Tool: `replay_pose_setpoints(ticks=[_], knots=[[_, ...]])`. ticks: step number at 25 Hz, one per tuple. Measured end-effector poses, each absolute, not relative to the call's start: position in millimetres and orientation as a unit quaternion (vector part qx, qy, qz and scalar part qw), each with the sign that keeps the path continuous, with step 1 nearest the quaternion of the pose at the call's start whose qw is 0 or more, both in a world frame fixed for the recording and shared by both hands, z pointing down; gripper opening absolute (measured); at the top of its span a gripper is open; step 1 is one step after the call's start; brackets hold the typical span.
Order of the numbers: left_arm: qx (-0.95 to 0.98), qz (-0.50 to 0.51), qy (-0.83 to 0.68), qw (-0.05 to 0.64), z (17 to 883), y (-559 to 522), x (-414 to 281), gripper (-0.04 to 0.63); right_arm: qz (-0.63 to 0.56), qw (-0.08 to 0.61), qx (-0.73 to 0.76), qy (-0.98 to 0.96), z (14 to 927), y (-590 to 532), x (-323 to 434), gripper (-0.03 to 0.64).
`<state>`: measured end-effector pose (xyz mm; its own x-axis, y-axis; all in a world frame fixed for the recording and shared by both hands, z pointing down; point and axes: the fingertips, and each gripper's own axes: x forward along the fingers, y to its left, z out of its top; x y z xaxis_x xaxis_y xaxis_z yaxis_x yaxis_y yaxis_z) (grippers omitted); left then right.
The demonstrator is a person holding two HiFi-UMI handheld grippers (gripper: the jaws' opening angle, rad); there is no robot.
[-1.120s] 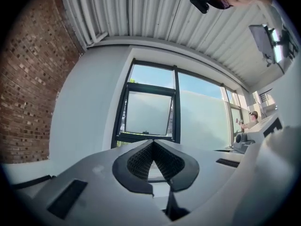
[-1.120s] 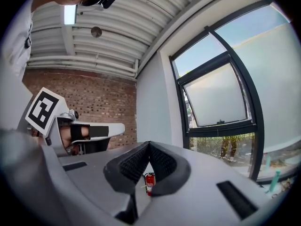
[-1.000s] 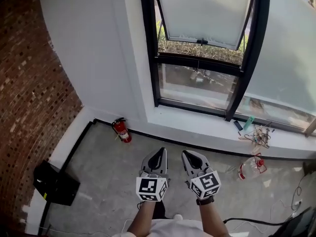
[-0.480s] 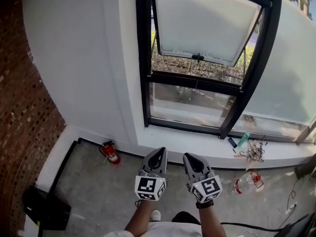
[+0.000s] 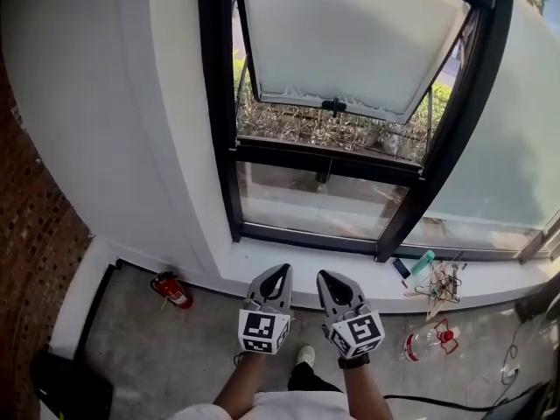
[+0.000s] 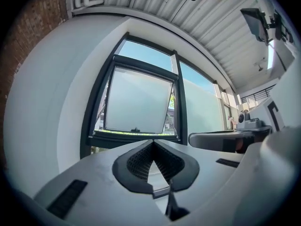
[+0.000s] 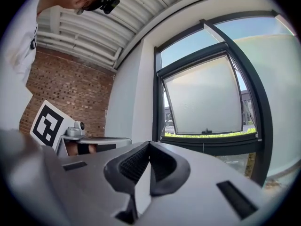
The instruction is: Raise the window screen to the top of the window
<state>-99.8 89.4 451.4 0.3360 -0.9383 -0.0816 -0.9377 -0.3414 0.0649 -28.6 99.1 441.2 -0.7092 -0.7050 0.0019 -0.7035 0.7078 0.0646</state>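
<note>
A black-framed window (image 5: 219,147) fills the wall ahead. Its frosted upper sash (image 5: 350,33) is tilted outward at the bottom, with a small black handle (image 5: 333,106) on its lower edge; greenery shows through the gap. No separate screen can be told apart from the panes. My left gripper (image 5: 282,270) and right gripper (image 5: 321,276) are held side by side, level, short of the white sill (image 5: 262,261), both shut and empty. From the left gripper view the sash (image 6: 136,100) stands above the closed left gripper (image 6: 153,141). The right gripper view shows the sash (image 7: 204,98) beyond the closed right gripper (image 7: 149,143).
A red fire extinguisher (image 5: 172,290) stands on the floor at the wall's foot, left. A green object (image 5: 422,262) and tangled wires (image 5: 442,283) lie on the sill, right. A plastic bottle (image 5: 426,343) lies on the floor. Brick wall (image 5: 35,226) at the left.
Both grippers have been carried together toward the window, which now looms larger and nearer. The extinguisher and brick wall have slid left in view. Both grippers stay shut.
</note>
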Motion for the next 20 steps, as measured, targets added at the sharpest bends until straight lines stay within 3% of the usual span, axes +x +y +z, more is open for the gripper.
replay_pose_setpoints(ticks=[7,20], knots=[[0.812,-0.049,-0.58,-0.039,407.7,-23.7,-60.9,0.0,-0.023,-0.014,0.371,-0.928,414.3,-26.2,10.3,0.0],[0.82,0.007,-0.572,-0.022,442.6,-157.1,-36.7,0.0,0.045,0.001,0.396,-0.917,462.7,-159.4,42.9,0.0]])
